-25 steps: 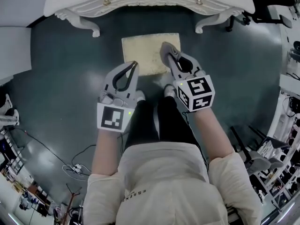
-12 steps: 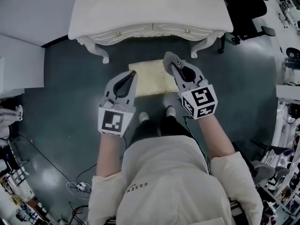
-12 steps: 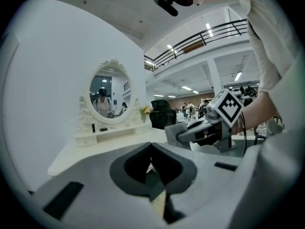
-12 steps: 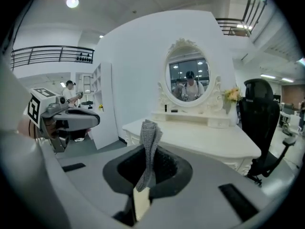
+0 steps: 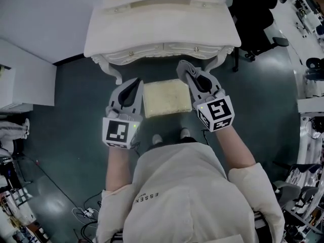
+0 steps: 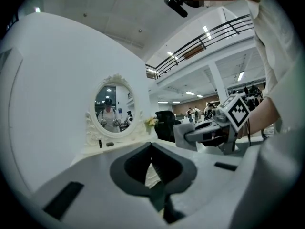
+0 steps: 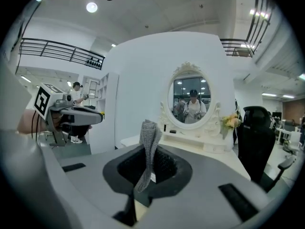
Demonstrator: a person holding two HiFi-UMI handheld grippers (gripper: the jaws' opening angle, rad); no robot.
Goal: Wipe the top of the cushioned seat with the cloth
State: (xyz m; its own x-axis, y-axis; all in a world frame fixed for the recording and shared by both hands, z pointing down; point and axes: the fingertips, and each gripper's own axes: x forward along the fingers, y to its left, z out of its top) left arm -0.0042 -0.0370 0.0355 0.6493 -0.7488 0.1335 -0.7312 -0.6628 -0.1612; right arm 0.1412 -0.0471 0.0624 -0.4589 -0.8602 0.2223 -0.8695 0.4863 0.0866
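Note:
The cushioned seat (image 5: 167,97) is a cream square stool top on the dark floor, just in front of a white dressing table (image 5: 162,32). My right gripper (image 5: 185,71) hangs over the seat's right edge, shut on a grey knitted cloth (image 5: 182,66). In the right gripper view the cloth (image 7: 148,142) sticks up from between the jaws of the right gripper (image 7: 150,151). My left gripper (image 5: 136,82) hovers at the seat's left edge, shut with nothing in it. In the left gripper view the left gripper (image 6: 152,147) shows its tips together.
An oval mirror (image 7: 190,99) stands on the dressing table. A black office chair (image 5: 258,19) is at the right, a white cabinet (image 5: 25,80) at the left. My feet (image 5: 169,134) stand just before the seat. Cables (image 5: 86,214) lie on the floor behind.
I have stepped toward the dressing table, so it and the seat sit lower in view. The grippers moved apart and now flank the seat; the cloth stays in the right one.

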